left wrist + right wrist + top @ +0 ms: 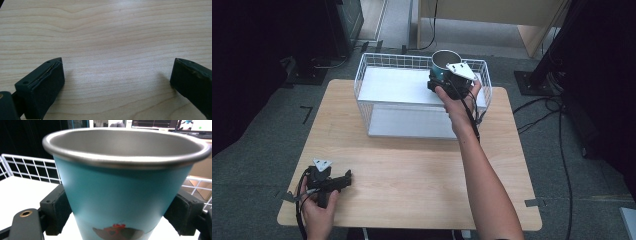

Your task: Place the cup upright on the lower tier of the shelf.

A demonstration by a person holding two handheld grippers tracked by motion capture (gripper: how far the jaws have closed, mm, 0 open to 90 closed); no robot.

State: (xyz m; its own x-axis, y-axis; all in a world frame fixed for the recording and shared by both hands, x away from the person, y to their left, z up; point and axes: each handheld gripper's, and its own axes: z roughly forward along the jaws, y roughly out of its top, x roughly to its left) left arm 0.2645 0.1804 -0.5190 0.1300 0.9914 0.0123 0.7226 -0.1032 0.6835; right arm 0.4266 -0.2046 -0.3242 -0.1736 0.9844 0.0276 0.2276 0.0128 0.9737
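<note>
Looks like a lab or test room

Carpet floor (257, 130), cables (542, 107) trailing around, black stands (557, 40), monitors (155, 123) glowing at the back.

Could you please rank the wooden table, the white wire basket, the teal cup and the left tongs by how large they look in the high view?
1. Wooden table
2. White wire basket
3. Left tongs and teal cup: these look about alike, so I would not rank them.

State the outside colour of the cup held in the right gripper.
The cup is teal blue outside, with a silver metal rim; the right gripper view shows it best.
</note>
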